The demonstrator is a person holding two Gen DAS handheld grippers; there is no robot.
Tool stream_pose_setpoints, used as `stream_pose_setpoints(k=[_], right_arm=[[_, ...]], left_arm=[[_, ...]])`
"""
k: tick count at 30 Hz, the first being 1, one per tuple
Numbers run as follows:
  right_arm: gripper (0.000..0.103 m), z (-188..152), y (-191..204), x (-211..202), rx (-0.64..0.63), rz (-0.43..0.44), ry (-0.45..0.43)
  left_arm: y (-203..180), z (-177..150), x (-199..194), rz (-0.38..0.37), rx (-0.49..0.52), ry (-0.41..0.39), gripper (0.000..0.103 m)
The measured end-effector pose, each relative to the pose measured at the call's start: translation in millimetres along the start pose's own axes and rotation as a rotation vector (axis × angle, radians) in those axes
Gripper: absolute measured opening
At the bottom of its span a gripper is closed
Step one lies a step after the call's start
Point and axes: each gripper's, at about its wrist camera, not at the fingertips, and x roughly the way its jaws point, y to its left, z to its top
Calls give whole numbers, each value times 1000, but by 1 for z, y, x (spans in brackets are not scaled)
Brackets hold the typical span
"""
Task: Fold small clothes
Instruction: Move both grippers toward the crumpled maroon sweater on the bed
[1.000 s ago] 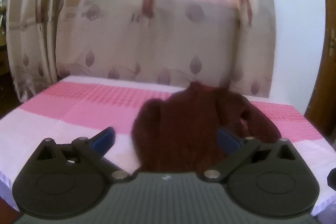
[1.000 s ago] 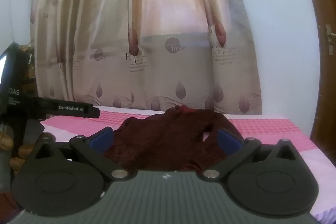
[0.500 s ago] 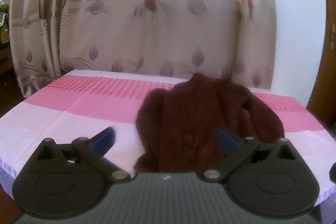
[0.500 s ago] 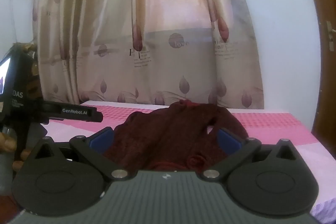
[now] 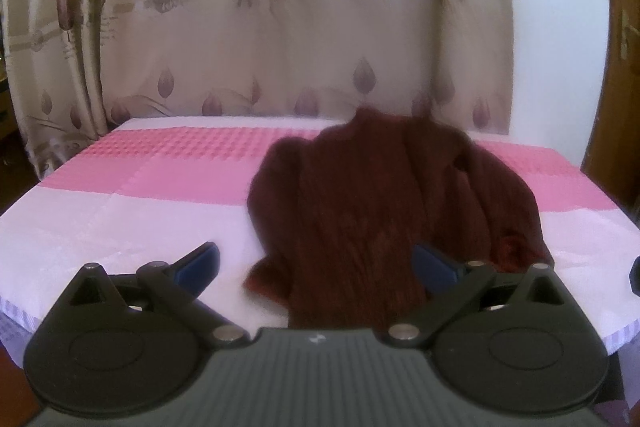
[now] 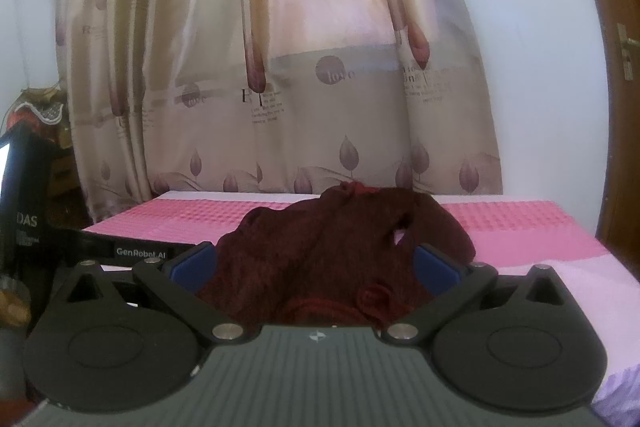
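Two open tongs face a rumpled maroon sweater (image 5: 384,211) on a bed (image 5: 120,211).
Left tongs (image 5: 316,265) and right tongs (image 6: 314,265) gape wide, empty; the sweater lies straight ahead, lengthwise away, its hem nearest both.

Both grippers hover level before the dark red sweater (image 5: 384,211), jaws spread wide and empty. The left gripper (image 5: 316,265) sits left of the right gripper (image 6: 314,263) (its black body edges the right view).

Left tool (image 5: 316,267) higher; sweater (image 5: 384,211) hem flatter
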Motion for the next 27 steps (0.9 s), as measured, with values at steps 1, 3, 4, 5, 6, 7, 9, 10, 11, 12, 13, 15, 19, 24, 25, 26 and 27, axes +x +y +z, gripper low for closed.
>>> stream_pose_setpoints(k=[1, 3, 4, 5, 6, 7, 9, 10, 11, 12, 13, 15, 19, 24, 25, 26, 27], right_arm=[[103, -1, -1, 0, 4, 0, 4], [103, -2, -1, 1, 10, 0, 12], [103, -3, -1, 1, 13, 0, 13], [103, -4, -1, 1, 17, 0, 15], [103, -5, -2, 2, 20, -1, 18], [103, -5, -2, 2, 23, -1, 20], [103, -5, -2, 2, 28, 0, 23], [103, -5, -3, 2, 28, 2, 24], [103, -6, -3, 2, 27, 2, 27], [103, -7, -3, 2, 25, 1, 27], [103, -7, -2, 1, 24, -1, 27], [103, -9, -3, 1, 26, -2, 26], [103, -10, -5, 2, 44, -2, 35], [103, -12, -4, 2, 45, 7, 41], [103, -12, -3, 1, 39, 7, 40], [103, -12, -3, 1, 37, 6, 39], [103, -13, -3, 0, 37, 5, 39]], left_arm=[[-1, -1, 0, -1, 2, 3, 103], [-2, -4, 0, -5, 8, 6, 103], [-2, -5, -1, -6, 9, 8, 103], [-2, -6, -1, -7, 9, 10, 103], [-2, -6, -1, -9, 11, 13, 103], [-3, -7, -1, -11, 14, 16, 103], [-4, -9, -2, -20, 17, 17, 103], [-4, -11, -4, -27, 22, 9, 103], [-3, -14, -6, -33, 30, -5, 103], [-3, -17, -9, -35, 43, -21, 103], [-3, -20, -11, -40, 59, -34, 103], [-3, -26, -15, -57, 83, -45, 103], [-3, -32, -16, -82, 96, -23, 103], [-6, -33, -12, -102, 96, 16, 103], [-8, -34, -11, -106, 100, 22, 103], [-10, -36, -11, -108, 109, 26, 103], [-13, -38, -11, -110, 118, 30, 103]])
